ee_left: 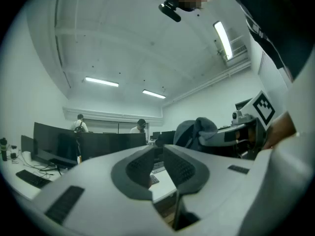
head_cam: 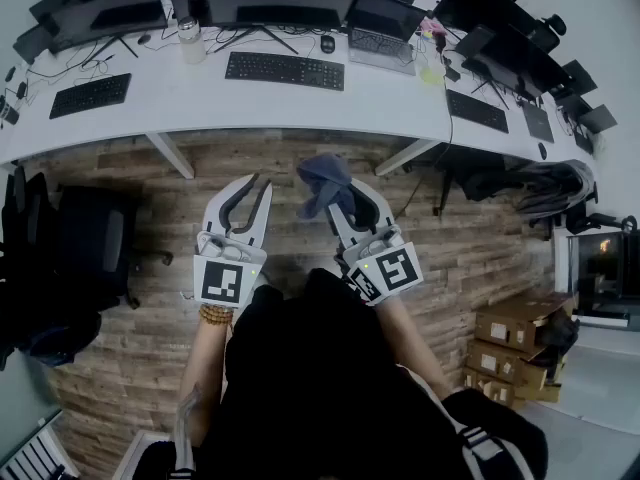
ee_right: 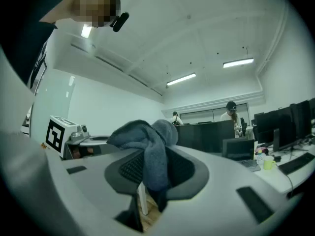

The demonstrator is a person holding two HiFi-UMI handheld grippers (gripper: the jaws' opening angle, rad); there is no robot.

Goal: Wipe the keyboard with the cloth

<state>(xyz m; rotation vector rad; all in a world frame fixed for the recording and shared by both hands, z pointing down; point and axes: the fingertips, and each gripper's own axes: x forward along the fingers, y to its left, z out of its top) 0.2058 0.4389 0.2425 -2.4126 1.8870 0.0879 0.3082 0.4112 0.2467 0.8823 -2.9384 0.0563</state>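
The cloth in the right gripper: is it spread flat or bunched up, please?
Bunched up: the cloth hangs crumpled in folds, pinched by the right gripper.

Grey cloth (head_cam: 325, 183) bunched, well apart from black keyboard (head_cam: 285, 69).

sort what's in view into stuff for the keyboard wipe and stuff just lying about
For the job: cloth, clamped in the right gripper; black keyboard on the desk straight ahead, probably the one to wipe.

Lying about: bottle, mouse, laptop, left keyboard, office chair, cardboard boxes.
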